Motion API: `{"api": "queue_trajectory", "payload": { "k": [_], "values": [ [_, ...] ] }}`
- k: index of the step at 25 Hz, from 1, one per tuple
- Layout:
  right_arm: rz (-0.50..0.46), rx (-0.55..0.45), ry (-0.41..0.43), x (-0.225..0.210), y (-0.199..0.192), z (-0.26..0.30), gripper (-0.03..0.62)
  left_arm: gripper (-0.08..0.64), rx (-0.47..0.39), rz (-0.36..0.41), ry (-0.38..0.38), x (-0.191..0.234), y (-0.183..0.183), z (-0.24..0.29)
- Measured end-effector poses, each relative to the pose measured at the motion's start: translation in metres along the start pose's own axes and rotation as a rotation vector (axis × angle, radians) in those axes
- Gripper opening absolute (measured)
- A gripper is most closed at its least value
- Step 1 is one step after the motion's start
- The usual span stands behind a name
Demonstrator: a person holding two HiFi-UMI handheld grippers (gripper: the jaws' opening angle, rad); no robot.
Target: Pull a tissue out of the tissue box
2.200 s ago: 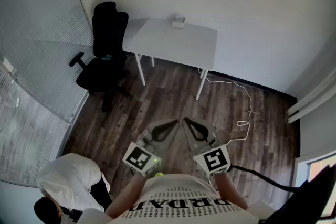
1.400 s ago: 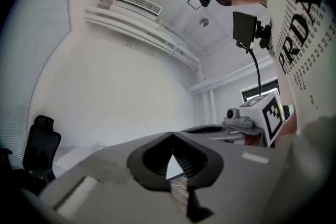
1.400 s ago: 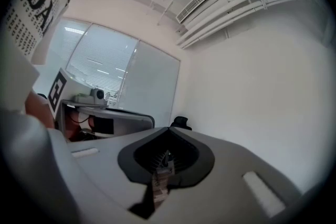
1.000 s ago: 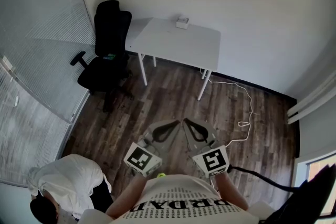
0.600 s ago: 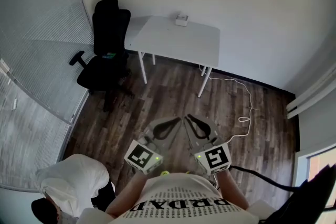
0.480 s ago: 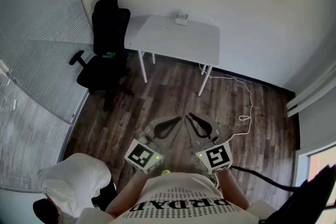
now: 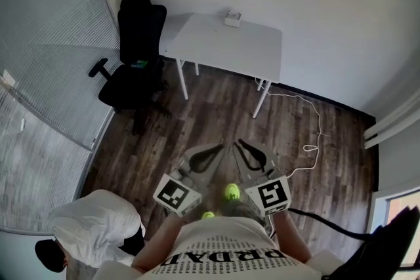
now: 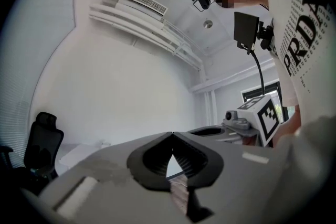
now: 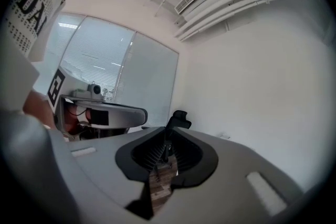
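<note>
The tissue box (image 7: 232,18) is a small white box at the far edge of a white table (image 7: 230,49) by the back wall, well ahead of both grippers. I hold both grippers side by side at waist height over the wooden floor, pointing toward the table. My left gripper (image 7: 224,147) is shut, its tips touching (image 8: 172,132) with nothing between them. The jaws of my right gripper (image 7: 237,141) stand a narrow slit apart (image 9: 168,131), also with nothing in them. Neither gripper is near the box.
A black office chair (image 7: 134,56) stands left of the table. A white cable (image 7: 308,134) trails over the floor to the right of the table. A person in white (image 7: 98,223) crouches at my lower left. Blinds (image 7: 46,75) cover the left wall.
Both grippers have moved a little forward toward the table. A yellow-green shoe tip now shows between the marker cubes. The crouching person at lower left has shifted.
</note>
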State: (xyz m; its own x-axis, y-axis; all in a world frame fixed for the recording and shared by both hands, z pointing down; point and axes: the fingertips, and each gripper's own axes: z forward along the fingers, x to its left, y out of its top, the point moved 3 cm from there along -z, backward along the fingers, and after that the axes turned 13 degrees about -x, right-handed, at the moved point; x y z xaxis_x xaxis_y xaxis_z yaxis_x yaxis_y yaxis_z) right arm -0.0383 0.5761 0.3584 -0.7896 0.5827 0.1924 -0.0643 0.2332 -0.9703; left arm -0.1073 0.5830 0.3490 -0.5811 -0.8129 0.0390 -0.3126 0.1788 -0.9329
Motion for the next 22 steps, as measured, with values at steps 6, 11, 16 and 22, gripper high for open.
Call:
{"api": "queue_trajectory", "payload": {
  "k": [6, 11, 16, 22],
  "values": [
    [0.017, -0.007, 0.041, -0.047, -0.01, 0.022, 0.048, 0.0, 0.01, 0.008, 0.023, 0.019, -0.014, 0.048],
    [0.02, 0.006, 0.063, -0.099, -0.016, 0.037, 0.048, 0.001, 0.004, 0.007, 0.032, 0.032, -0.03, 0.1],
    [0.021, -0.003, 0.074, -0.139, -0.023, 0.044, 0.048, 0.0, -0.005, 0.009, 0.047, 0.038, -0.044, 0.139],
    [0.017, -0.021, 0.083, -0.176, -0.034, 0.049, 0.048, 0.001, -0.01, 0.039, 0.058, 0.045, -0.058, 0.173]
  ]
}}
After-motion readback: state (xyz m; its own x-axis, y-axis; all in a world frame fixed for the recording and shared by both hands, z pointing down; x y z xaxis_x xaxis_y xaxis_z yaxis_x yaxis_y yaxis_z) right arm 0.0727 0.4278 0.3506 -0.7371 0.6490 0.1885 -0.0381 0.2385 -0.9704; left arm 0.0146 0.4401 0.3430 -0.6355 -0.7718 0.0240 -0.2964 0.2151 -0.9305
